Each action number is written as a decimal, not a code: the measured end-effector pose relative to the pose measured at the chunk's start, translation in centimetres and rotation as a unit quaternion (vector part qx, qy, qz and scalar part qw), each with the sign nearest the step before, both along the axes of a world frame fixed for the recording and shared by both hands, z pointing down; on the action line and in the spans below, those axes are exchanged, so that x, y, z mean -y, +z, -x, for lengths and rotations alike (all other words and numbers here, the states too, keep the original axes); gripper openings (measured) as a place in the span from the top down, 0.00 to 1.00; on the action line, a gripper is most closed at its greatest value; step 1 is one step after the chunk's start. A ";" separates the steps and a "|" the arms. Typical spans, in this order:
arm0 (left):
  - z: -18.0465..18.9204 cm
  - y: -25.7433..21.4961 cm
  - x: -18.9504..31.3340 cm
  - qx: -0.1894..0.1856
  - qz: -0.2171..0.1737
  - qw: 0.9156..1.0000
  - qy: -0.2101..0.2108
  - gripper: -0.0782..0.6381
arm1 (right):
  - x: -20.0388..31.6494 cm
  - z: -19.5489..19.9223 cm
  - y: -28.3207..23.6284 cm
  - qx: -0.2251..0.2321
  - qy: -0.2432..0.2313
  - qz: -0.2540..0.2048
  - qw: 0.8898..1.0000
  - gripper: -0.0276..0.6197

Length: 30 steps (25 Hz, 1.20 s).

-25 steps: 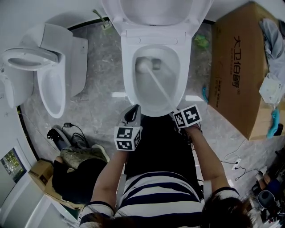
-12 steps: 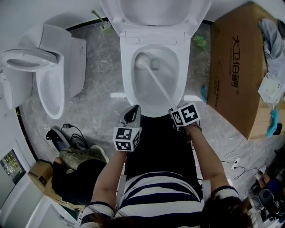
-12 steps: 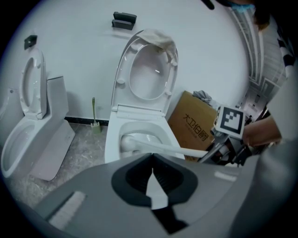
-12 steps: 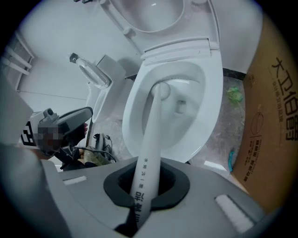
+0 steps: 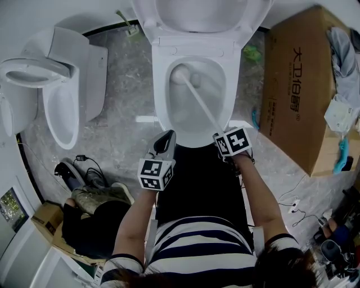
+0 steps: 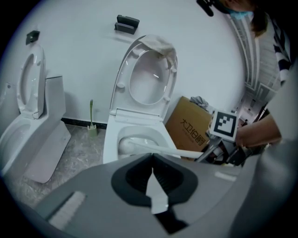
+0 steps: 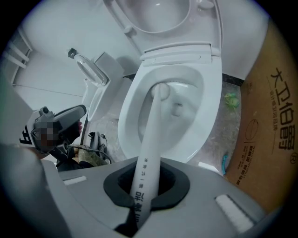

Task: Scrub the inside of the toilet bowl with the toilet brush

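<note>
Change since earlier: the head (image 5: 181, 74) of the toilet brush (image 5: 201, 106) has been pushed a little further toward the rear of the toilet bowl (image 5: 161, 98), and the left gripper (image 5: 165, 142) has been shifted slightly to the left.

Second toilet (image 5: 62, 107): it is seen at the left edge of the floor (image 5: 126, 90), well apart from the work, and it is not involved.

Left gripper: its jaws are pressed together with nothing between them. It is held just before the front left edge of the bowl, probably only to be kept out of the way of the brush.

Toilet bowl: it stands at the middle of the floor with the seat (image 5: 197, 14) raised, so that the inside is left free for scrubbing.

Toilet brush: the head is laid against the rear left wall inside the bowl, near the drain opening. The handle (image 7: 150, 139) runs diagonally from there to the front right edge, an angle which lets the head be pressed on the wall.

Right gripper (image 7: 145, 188): its jaws are clamped on the near end of the handle, which passes straight between them.

Step in hand: scrubbing is judged to be under way; the front and right walls are probably not yet finished.

Cardboard box (image 5: 298, 95): it lies at the right edge of the floor, near the bowl but not touched.
</note>
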State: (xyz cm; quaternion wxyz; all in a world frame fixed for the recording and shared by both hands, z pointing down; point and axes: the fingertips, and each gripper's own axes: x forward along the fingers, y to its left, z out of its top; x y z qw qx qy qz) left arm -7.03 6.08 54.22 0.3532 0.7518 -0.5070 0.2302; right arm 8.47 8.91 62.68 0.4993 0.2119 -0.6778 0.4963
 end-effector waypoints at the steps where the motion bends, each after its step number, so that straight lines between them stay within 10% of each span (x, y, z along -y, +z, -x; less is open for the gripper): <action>1: -0.1 0.0 0.0 0.000 -0.001 1.000 0.002 0.89 | 0.1 -0.1 -0.1 -0.002 0.004 -0.001 1.000 0.95; 30: -0.7 -0.4 -0.8 -0.002 -0.001 1.000 0.020 0.89 | -1.7 -3.9 -1.7 -0.072 0.119 0.004 0.990 0.95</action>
